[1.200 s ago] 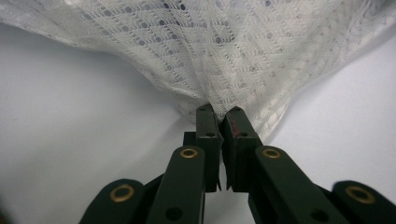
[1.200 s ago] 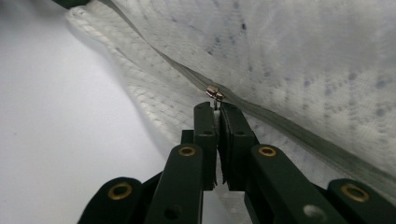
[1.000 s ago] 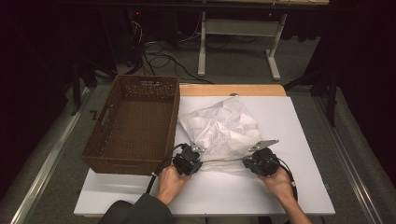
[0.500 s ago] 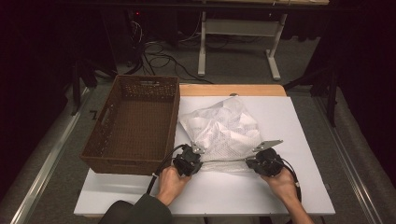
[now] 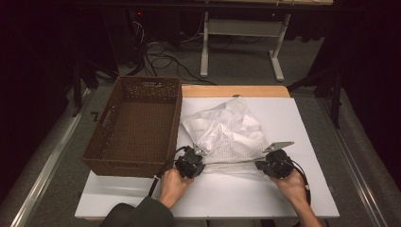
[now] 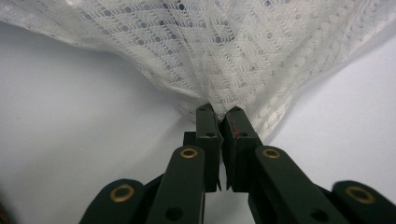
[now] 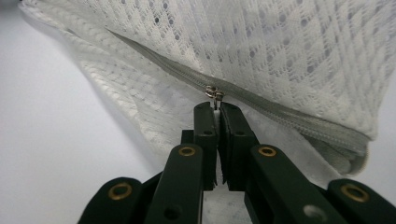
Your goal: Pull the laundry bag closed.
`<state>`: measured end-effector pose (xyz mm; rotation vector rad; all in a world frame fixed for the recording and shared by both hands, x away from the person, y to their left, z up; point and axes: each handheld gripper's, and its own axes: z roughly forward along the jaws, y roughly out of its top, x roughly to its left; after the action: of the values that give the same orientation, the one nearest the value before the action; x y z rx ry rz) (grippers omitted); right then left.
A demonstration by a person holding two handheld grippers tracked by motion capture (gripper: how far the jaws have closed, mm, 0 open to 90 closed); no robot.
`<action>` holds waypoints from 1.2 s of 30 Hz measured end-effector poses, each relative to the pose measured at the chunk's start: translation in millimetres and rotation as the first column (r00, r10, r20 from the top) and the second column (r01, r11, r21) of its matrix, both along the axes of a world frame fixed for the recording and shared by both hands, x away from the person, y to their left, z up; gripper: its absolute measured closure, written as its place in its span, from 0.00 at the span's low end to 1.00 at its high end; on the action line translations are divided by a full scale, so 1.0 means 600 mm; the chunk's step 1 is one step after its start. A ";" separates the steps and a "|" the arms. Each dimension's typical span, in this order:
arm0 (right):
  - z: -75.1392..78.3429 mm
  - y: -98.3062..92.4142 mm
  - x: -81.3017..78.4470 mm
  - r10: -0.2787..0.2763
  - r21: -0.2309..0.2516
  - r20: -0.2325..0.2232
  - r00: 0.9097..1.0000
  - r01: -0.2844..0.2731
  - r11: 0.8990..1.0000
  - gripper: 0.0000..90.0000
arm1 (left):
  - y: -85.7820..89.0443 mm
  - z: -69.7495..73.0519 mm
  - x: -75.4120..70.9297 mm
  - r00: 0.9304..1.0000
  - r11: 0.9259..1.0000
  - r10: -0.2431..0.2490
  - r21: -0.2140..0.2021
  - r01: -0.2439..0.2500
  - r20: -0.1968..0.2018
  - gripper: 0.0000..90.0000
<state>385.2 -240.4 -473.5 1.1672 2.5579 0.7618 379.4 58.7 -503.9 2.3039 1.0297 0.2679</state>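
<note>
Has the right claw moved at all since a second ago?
Yes, slightly: the right claw, shut on the zipper pull of the mesh bag, has edged rightward, away from the basket.

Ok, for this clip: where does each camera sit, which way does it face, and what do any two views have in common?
High view: above the person's side, looking forward and down on the white table, basket and mesh bag; forearms, left gripper and right gripper show.
Left gripper view: rides the left gripper, looking along its jaws, shut on bunched mesh.
Right gripper view: rides the right gripper, jaws shut on the zipper pull.
Shared: both gripper views show the mesh bag on the white table.
</note>
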 end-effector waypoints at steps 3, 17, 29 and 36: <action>0.001 0.001 -0.002 0.003 -0.005 0.003 1.000 -0.003 1.000 0.97 | 0.000 0.000 0.000 1.000 1.000 -0.001 0.000 0.001 0.000 0.95; 0.002 -0.018 0.000 -0.027 0.018 -0.012 1.000 0.027 0.999 0.97 | 0.000 0.000 0.000 1.000 1.000 0.001 -0.001 -0.001 -0.004 0.95; 0.002 -0.028 0.002 -0.043 0.026 -0.019 0.999 0.044 0.999 0.97 | 0.001 0.002 0.001 1.000 1.000 0.001 0.005 -0.001 -0.008 0.95; 0.000 -0.031 0.003 -0.050 0.035 -0.025 0.998 0.050 0.998 0.97 | 0.001 0.004 -0.001 1.000 1.000 0.011 0.012 -0.011 -0.008 0.95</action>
<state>387.1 -259.2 -473.4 1.2536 2.5340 0.7893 378.9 59.1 -501.4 2.3119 1.0479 0.2702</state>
